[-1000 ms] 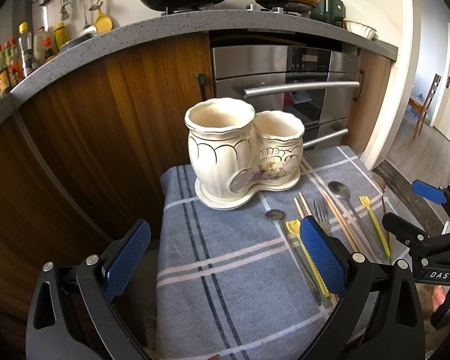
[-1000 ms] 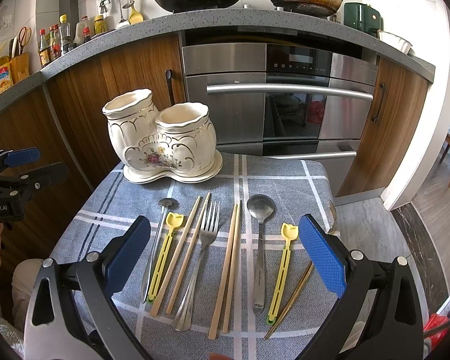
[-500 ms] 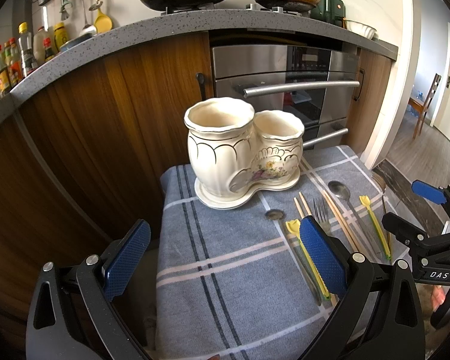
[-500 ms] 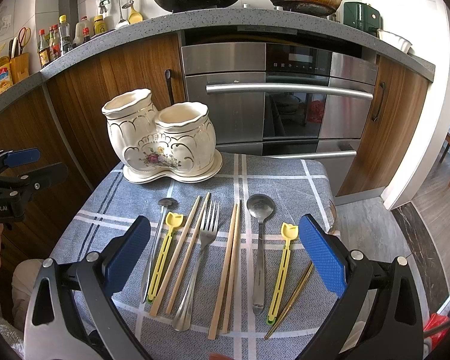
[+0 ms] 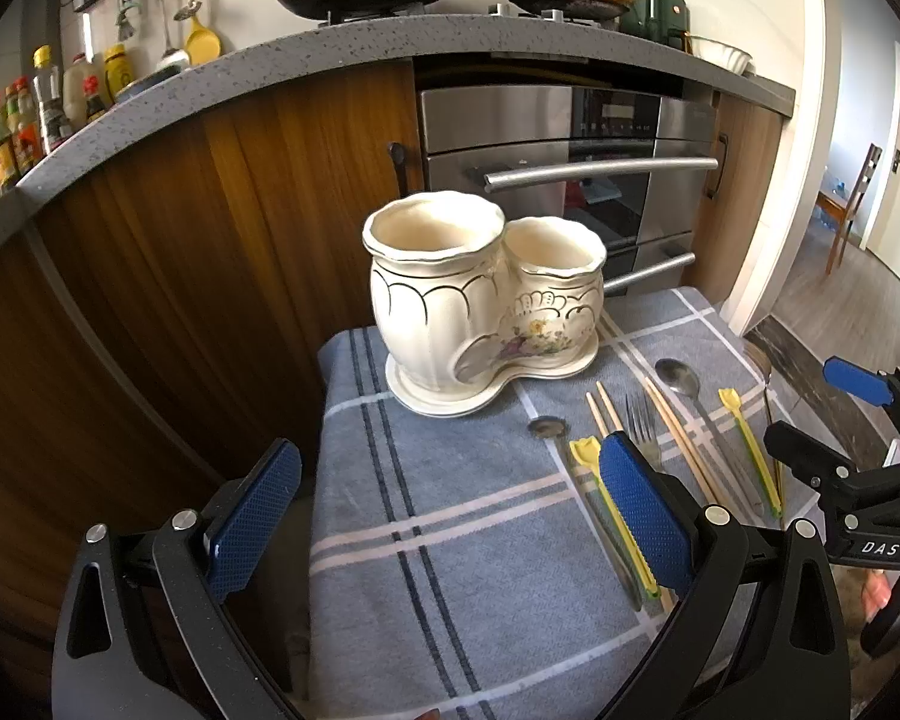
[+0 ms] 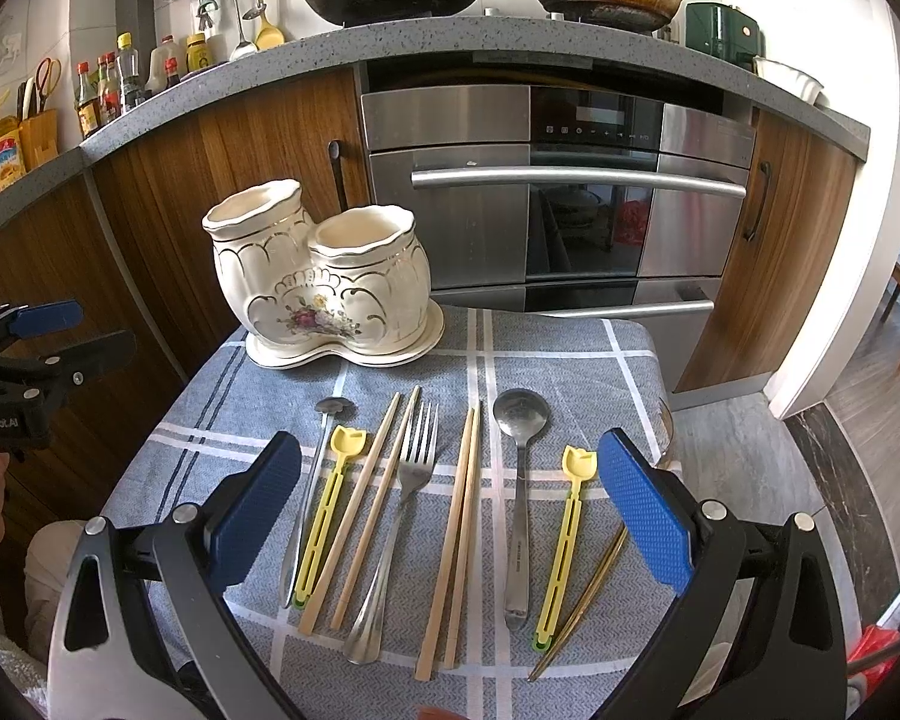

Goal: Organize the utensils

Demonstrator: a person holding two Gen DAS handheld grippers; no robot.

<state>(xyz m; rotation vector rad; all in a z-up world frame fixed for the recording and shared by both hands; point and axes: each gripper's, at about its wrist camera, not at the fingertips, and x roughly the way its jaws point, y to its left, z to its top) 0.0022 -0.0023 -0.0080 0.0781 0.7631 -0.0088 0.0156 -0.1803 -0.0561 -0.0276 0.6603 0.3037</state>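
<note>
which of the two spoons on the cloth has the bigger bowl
The spoon right of the paired chopsticks; its bowl is broad and round, while the spoon left of the fork has a small one.

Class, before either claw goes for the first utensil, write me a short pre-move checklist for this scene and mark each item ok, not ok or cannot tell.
1. Right claw open and holding nothing: ok.
2. Left claw open and holding nothing: ok.
3. Ceramic holder upright on its saucer, both cups showing no utensils: ok.
4. Utensils lie apart in a row on the checked cloth; fork and large spoon each have room around them: ok.
5. Gold utensil at the cloth's right edge, partly behind the right claw's finger: whether it can be gripped, cannot tell.
6. Path from the row to the holder unobstructed: ok.
</note>
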